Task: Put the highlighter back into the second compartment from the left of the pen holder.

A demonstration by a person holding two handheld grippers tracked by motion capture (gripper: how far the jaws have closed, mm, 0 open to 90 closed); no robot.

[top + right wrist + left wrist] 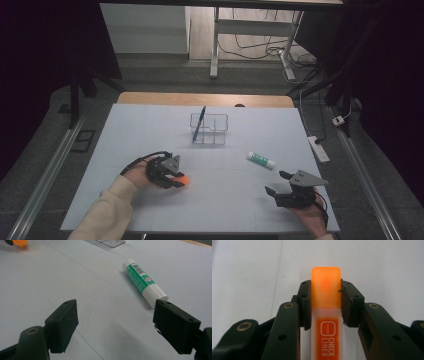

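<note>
- Left gripper [325, 307]: jaws clamped on the orange highlighter [326, 287], one pad against each side of it just below the cap. No earlier view to compare.
- Highlighter: lies lengthwise between the jaws, glowing orange cap pointing away from the gripper, clear barrel with an orange "CHECK LINER" label running back toward the hand.
- High view: left gripper [176, 179] sits low on the white table [150, 130], left of centre, near the front edge; the highlighter's orange tip [183, 179] shows at its right side. Whether the pen rests on the surface or is just lifted, cannot tell.
- Right gripper [115, 322]: jaws wide apart, nothing between them, held just above the table.
- High view: right gripper [280, 183] is near the front right corner, well apart from the left one.
- Glue stick [143, 282]: white with a green label, lying on its side just beyond the right gripper's far jaw, not touched. In the high view it [261, 160] lies between the right gripper and the organiser.
- Clear organiser [210, 129]: stands at mid-table farther back, divided into compartments, with a blue pen [200, 122] leaning upright in its left part.
</note>
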